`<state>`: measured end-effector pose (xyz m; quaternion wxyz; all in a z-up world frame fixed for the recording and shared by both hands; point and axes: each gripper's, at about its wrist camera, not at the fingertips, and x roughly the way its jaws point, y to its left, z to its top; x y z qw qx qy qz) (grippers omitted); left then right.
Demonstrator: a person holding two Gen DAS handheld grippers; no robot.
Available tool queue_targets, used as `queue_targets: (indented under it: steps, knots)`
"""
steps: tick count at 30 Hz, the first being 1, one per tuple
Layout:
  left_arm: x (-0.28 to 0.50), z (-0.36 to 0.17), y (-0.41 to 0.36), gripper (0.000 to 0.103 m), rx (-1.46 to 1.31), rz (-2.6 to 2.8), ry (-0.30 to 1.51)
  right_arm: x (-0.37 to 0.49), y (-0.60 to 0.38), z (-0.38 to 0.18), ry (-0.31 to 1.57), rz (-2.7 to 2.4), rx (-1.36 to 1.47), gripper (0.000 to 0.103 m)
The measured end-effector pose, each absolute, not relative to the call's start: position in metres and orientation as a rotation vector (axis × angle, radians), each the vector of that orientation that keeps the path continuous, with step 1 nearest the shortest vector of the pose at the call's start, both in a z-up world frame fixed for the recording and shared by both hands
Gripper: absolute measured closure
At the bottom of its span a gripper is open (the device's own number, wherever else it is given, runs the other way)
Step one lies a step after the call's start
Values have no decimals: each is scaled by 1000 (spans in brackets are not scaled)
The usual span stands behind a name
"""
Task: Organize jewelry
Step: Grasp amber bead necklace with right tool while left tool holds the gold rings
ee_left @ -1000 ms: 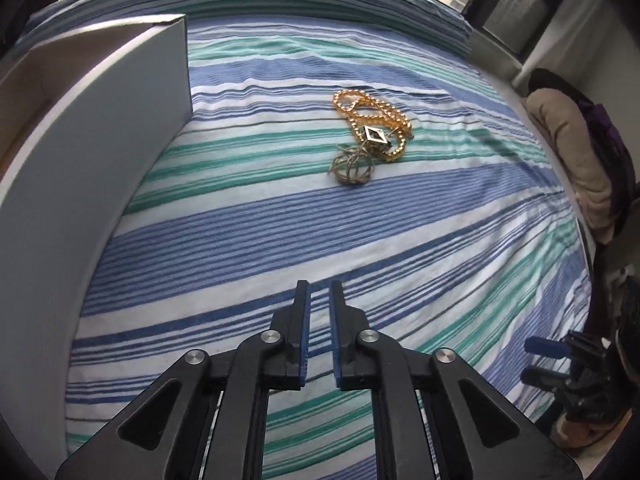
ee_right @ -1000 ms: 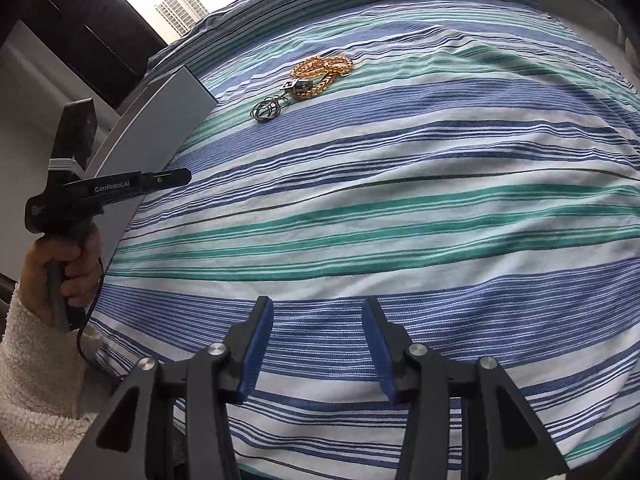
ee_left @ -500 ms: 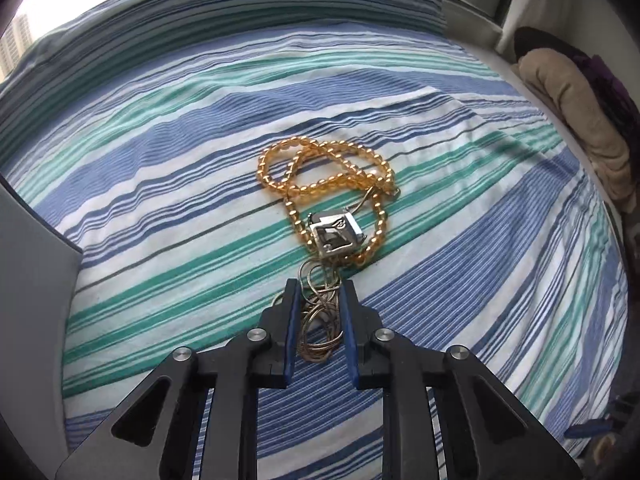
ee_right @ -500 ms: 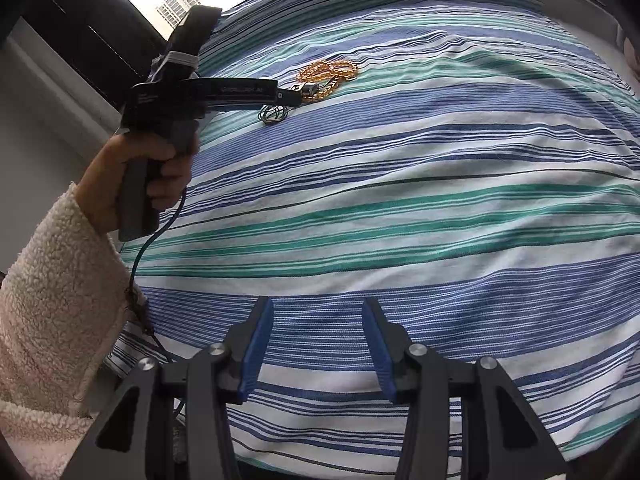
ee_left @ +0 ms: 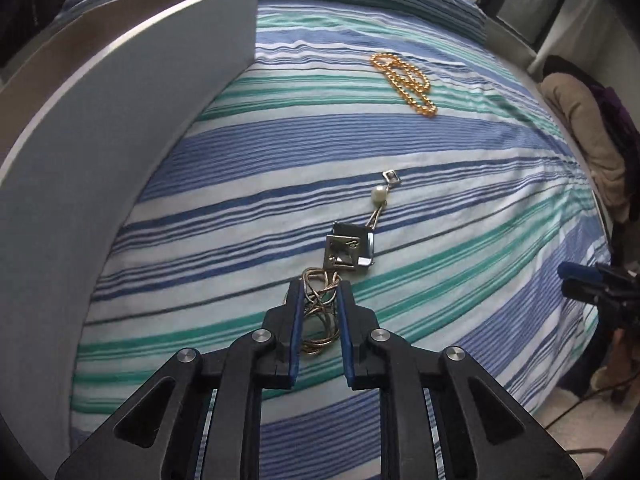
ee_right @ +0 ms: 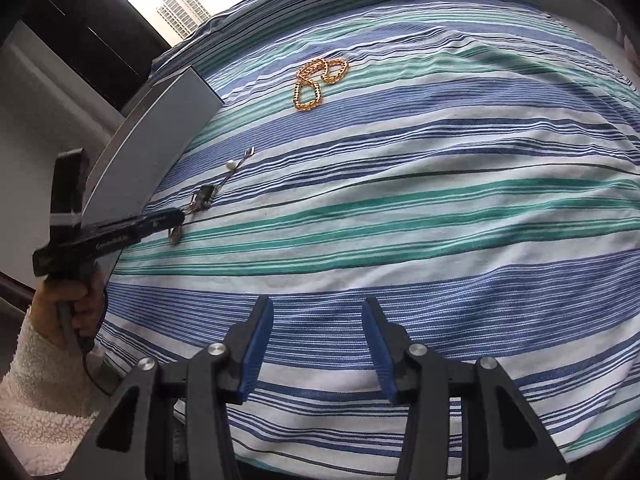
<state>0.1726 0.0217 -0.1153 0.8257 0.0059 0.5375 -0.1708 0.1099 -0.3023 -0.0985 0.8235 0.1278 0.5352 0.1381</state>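
Left wrist cam: my left claw (ee_left: 319, 294) is pinched narrow on the bunched chain of the pendant necklace (ee_left: 349, 254), pendant and pearl trailing flat on the bed (ee_left: 460, 288). Prob risk imo: thin chain slips out, or snags the sheet.

Right wrist cam: right claw (ee_right: 317, 314) half-wide, empty, hovering. Gold bead necklace (ee_right: 316, 82) sits well apart, near the grey box (ee_right: 152, 152), so no tangle w/ it.
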Motion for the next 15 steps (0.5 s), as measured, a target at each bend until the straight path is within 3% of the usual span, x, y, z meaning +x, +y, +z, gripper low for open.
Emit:
queue_targets:
  steps: [3,5,6,9,15]
  knots:
    - [169,-110,24,73,7,-359,1126,127,-300,-94,1145,306,231,56]
    - [169,-106,20,37,20,-357,1090,148,-301,-82,1140,302,199,56]
    - [169,-104,17,33,32,-353,1070,161,-301,-74,1139,301,181,56]
    - [175,-107,11,31,46,-371,1060,211,-304,-48,1101,308,160,38]
    - [183,-131,6,27,70,-351,1097,338,-304,-57,1115,274,167,37]
